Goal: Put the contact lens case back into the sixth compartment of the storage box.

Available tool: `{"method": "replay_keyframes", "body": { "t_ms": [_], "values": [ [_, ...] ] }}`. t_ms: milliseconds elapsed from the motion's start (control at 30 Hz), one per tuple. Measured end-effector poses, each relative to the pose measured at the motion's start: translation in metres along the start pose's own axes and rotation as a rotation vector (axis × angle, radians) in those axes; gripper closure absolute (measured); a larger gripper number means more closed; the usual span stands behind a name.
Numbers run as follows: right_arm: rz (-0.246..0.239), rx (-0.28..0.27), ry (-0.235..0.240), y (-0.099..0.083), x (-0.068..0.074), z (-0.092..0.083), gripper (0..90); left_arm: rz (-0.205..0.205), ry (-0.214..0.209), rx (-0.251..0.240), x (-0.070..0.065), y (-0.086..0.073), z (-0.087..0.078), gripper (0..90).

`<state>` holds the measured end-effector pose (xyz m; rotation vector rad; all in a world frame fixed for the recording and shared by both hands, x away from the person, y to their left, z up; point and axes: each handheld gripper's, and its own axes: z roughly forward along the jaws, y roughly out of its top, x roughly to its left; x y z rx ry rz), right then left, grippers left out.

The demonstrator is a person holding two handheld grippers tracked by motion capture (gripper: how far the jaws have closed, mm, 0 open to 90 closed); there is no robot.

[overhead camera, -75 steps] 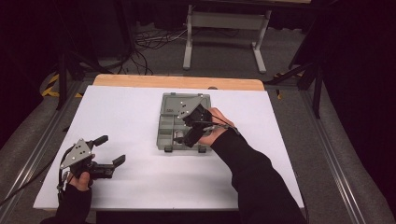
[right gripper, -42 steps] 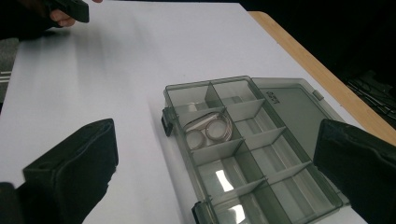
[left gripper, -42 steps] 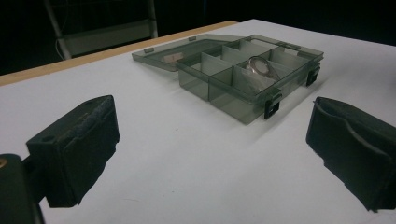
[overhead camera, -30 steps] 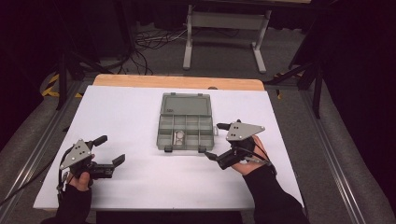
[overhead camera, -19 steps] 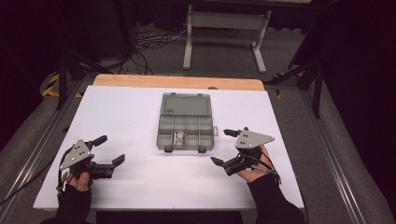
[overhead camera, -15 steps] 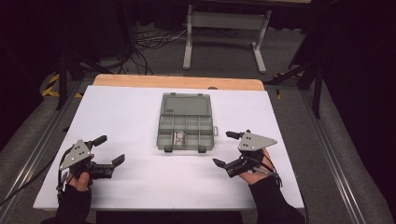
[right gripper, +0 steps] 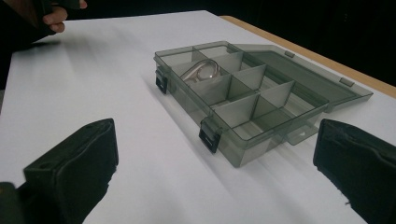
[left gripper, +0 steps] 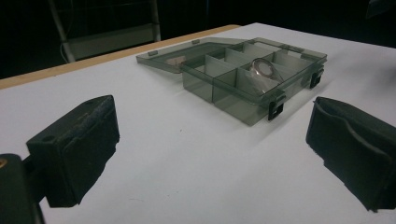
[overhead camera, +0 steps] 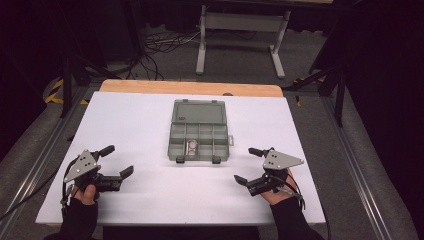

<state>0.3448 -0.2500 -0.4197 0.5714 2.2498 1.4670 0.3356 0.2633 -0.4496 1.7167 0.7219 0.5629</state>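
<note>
grey box (overhead camera: pixel 199 131) sits in the middle of the white table (overhead camera: pixel 140 125), with its lid (overhead camera: pixel 199 111) flipped open and lying flat on the far side. inside, thin walls split the box into little rooms. a shiny metal ring piece (overhead camera: pixel 190 147) lies in one room of the near row, the second room from the left in the high view, and it leans on a wall there. two small black clips (overhead camera: pixel 216 160) hang on the near edge of the box. the right gripper (overhead camera: pixel 249 166) rests on the table near the box, to the right and a bit closer to the person, not touching it. its jaws are spread wide with nothing between them, and in the right gripper view the box lies past them on the white top. the left gripper (overhead camera: pixel 118 160) rests well apart from the box, near the left front corner of the table. its jaws are spread wide too, with only bare table between them. a hand in a dark sleeve holds each gripper from below. beyond the table stands a grey metal frame (overhead camera: pixel 240 22) on the dark floor.
</note>
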Motion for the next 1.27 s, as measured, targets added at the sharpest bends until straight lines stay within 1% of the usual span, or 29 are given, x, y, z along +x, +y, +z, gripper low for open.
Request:
{"method": "replay_keyframes", "body": {
  "t_ms": [133, 167, 367, 567, 700, 833, 1000, 1100, 1267],
  "values": [
    [0.014, -0.001, 0.0, -0.005, 0.0, 0.0, 0.7, -0.001, -0.001, 0.0, 0.0, -0.001, 0.0, 3.5],
    [0.022, 0.0, -0.001, -0.009, 0.001, 0.0, 0.7, -0.002, 0.0, -0.001, 0.0, -0.001, 0.001, 3.5],
    [0.052, -0.012, -0.009, -0.019, 0.001, -0.001, 0.6, 0.003, -0.002, 0.0, 0.0, -0.002, 0.001, 3.5],
    [0.08, 0.002, -0.014, -0.031, 0.002, 0.001, 0.6, 0.002, 0.0, 0.005, 0.001, -0.005, 0.002, 3.4],
    [0.078, 0.001, -0.019, -0.031, 0.002, 0.002, 0.6, 0.001, 0.002, 0.003, 0.001, -0.005, 0.003, 3.4],
    [0.087, 0.006, -0.017, -0.032, 0.001, 0.002, 0.6, 0.001, 0.004, 0.001, 0.002, -0.006, 0.003, 3.3],
    [0.085, 0.001, -0.023, -0.031, 0.001, 0.002, 0.6, -0.009, 0.015, -0.001, 0.003, -0.007, 0.002, 3.3],
    [0.084, 0.0, -0.023, -0.031, 0.001, 0.002, 0.6, -0.016, 0.012, -0.008, 0.003, -0.007, 0.002, 3.3],
    [0.084, -0.002, -0.025, -0.031, 0.001, 0.001, 0.6, -0.011, 0.008, 0.003, 0.003, -0.007, 0.003, 3.2]
  ]
}}
